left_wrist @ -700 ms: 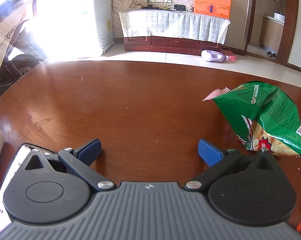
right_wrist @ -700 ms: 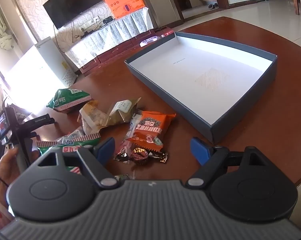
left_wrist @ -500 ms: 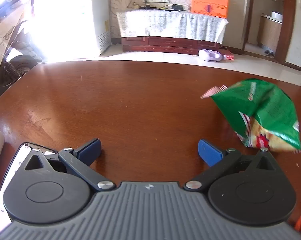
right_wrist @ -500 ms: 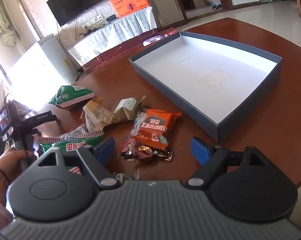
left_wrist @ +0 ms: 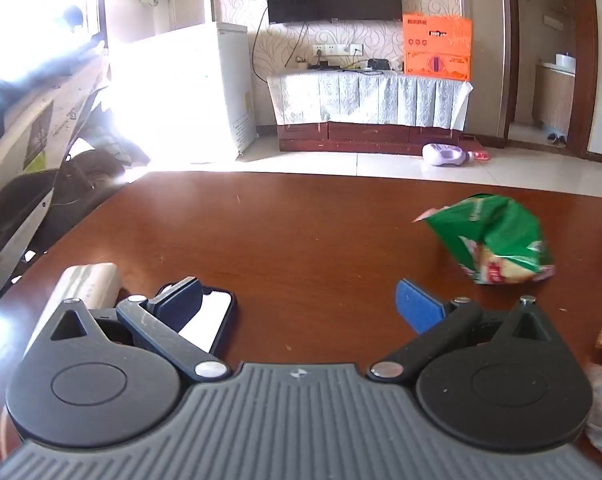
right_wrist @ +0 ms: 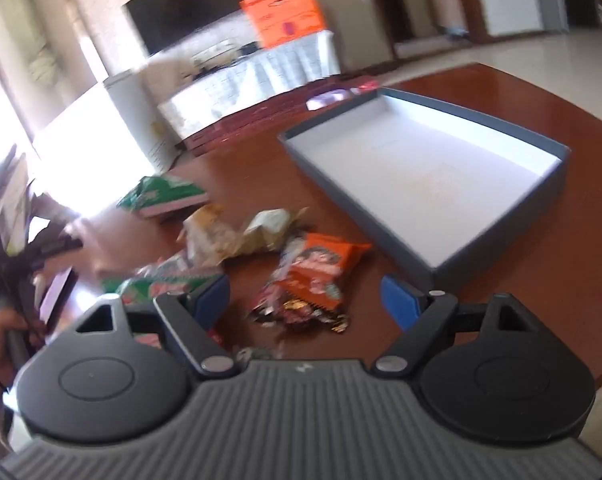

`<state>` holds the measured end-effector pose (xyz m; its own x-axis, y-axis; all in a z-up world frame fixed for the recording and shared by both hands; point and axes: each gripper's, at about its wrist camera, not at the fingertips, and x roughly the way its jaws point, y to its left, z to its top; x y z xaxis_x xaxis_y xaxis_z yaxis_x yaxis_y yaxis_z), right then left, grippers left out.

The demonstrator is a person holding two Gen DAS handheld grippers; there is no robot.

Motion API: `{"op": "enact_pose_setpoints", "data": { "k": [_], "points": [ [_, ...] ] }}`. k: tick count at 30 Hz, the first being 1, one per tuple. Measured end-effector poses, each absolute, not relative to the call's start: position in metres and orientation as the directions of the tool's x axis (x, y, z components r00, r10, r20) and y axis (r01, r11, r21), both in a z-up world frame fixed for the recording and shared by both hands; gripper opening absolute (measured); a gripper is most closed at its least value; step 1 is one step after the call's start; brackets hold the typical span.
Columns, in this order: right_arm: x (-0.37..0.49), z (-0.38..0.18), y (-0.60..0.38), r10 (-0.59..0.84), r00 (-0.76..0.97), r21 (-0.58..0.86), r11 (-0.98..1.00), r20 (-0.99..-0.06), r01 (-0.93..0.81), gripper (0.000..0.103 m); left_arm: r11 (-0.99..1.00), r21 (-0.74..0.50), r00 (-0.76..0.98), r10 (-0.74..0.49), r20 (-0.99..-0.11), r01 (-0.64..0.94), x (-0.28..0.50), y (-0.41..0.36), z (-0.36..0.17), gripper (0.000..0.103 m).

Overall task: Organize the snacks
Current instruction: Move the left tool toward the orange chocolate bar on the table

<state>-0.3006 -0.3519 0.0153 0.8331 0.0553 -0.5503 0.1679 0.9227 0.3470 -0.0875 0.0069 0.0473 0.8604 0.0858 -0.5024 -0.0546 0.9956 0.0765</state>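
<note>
Lying crumpled on table [left_wrist: 301,240]: green snack bag [left_wrist: 497,236], puffed, red-white trim.

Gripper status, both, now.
Left gripper: open, holding nothing.
Right gripper: open, holding nothing, above the snack packets.

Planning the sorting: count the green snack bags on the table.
2. One crumpled green snack bag lies at the pile's far end; another green snack bag sits partly hidden behind the right gripper's near finger. More may be hidden.
</note>
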Motion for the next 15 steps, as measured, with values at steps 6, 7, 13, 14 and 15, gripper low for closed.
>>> {"op": "enact_pose_setpoints", "data": {
  "k": [6,7,13,14,15],
  "points": [
    [-0.313,0.022,-0.323,0.53,0.735,0.545,0.797,-0.423,-0.261,0.084,0.997,0.02,0.879,-0.058,-0.474,0.077,-0.161,-0.036,0.058,0.103],
    [-0.314,0.024,-0.317,0.588,0.705,0.571,0.759,-0.398,-0.311,0.084,0.995,0.023,0.872,-0.071,-0.485,0.094,-0.169,-0.044,0.057,0.103],
    [-0.305,0.013,-0.285,0.666,0.582,0.608,0.719,-0.466,-0.336,0.085,0.957,0.05,0.78,-0.202,-0.592,0.285,-0.174,-0.103,0.035,0.103],
    [-0.302,0.012,-0.282,0.649,0.589,0.593,0.736,-0.482,-0.326,0.085,0.951,0.075,0.773,-0.195,-0.603,0.299,-0.171,-0.112,0.03,0.103],
    [-0.301,0.014,-0.28,0.627,0.605,0.579,0.754,-0.49,-0.312,0.085,0.944,0.106,0.765,-0.185,-0.617,0.313,-0.165,-0.117,0.026,0.103]
  ]
}}
